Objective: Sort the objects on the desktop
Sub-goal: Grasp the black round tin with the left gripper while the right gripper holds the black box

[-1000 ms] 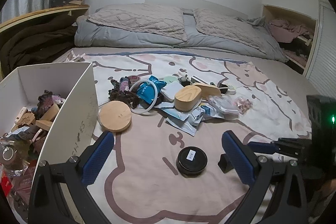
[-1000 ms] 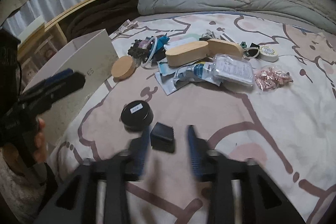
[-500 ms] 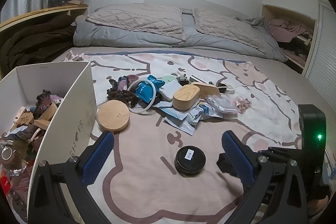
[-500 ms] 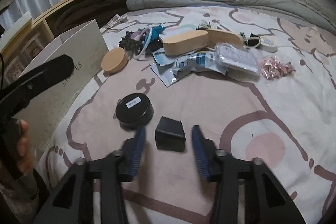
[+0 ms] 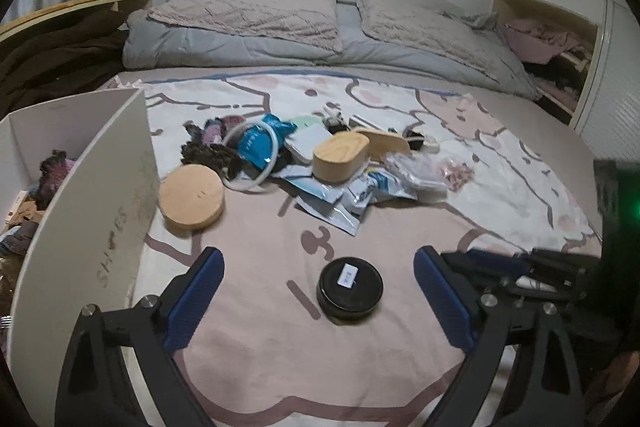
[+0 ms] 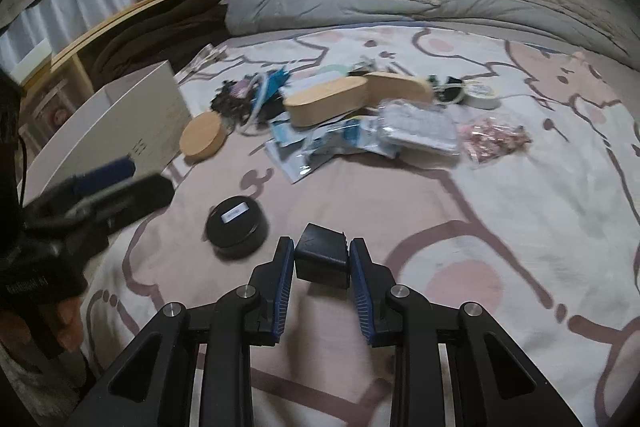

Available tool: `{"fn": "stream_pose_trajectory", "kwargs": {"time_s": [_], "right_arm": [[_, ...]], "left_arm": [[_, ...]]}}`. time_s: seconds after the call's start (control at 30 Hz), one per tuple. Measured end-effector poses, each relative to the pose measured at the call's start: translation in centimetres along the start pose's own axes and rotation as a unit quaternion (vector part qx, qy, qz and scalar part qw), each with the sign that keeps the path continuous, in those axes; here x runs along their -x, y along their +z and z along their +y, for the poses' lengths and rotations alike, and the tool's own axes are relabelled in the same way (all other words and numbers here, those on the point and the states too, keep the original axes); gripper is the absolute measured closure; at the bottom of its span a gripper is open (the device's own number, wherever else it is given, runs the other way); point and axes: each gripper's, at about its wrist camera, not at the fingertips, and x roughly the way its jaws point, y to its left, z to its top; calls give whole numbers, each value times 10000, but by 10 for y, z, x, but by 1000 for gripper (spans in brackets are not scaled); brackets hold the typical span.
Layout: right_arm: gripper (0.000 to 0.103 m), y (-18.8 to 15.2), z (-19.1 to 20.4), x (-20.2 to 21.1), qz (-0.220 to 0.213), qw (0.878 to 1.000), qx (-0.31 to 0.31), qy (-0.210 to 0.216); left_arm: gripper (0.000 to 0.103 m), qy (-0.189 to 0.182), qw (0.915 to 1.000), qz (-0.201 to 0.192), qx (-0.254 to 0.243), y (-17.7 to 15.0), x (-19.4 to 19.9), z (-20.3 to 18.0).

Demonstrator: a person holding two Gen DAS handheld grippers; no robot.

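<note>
A small black box [image 6: 320,261] lies on the pink cartoon bedspread [image 6: 460,227]. My right gripper [image 6: 321,245] has a blue pad against each side of it, its jaws still closing. A round black tin [image 5: 349,286] with a white label sits just left of the box, also seen as the tin [image 6: 236,227]. My left gripper [image 5: 319,261] stands wide around the tin without touching it, its jaws starting to close. A white storage box [image 5: 100,211] with several items inside stands at the left.
A pile lies mid-bed: a round wooden lid [image 5: 191,199], an oval wooden case [image 5: 340,155], a white ring [image 5: 252,155], blue packets [image 5: 260,143], clear bags [image 6: 420,127] and pink bits [image 6: 496,139]. Pillows and a grey duvet lie behind. A hand [image 6: 66,319] holds the left gripper.
The right gripper's jaws have come together from well apart onto the small black box. The left gripper has edged toward the black tin, its fingers slightly narrower.
</note>
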Motion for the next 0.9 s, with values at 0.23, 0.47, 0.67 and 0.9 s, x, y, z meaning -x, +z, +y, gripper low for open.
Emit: {"fn": "stream_pose_trajectory", "kwargs": {"time_s": [0.23,0.47,0.67,0.9], "right_arm": [[74,3,-16,8,-79,9997,-205,-92],[74,3,-15,8,-54,9998,-206,-57],[74,3,-17,9,-46,9997,-239,-77],[74,4,-17,9,-40,9997,-240,-65]], "left_arm": [[16,-219,9986,448,-199,-8,-22,-12],[21,-178,9950,924,-326,-16,-47,-22],[32,-152,9919,1250,-189,-19,-65,-15],[36,-154,9922,1226,-178,-17,-67,-14]]}}
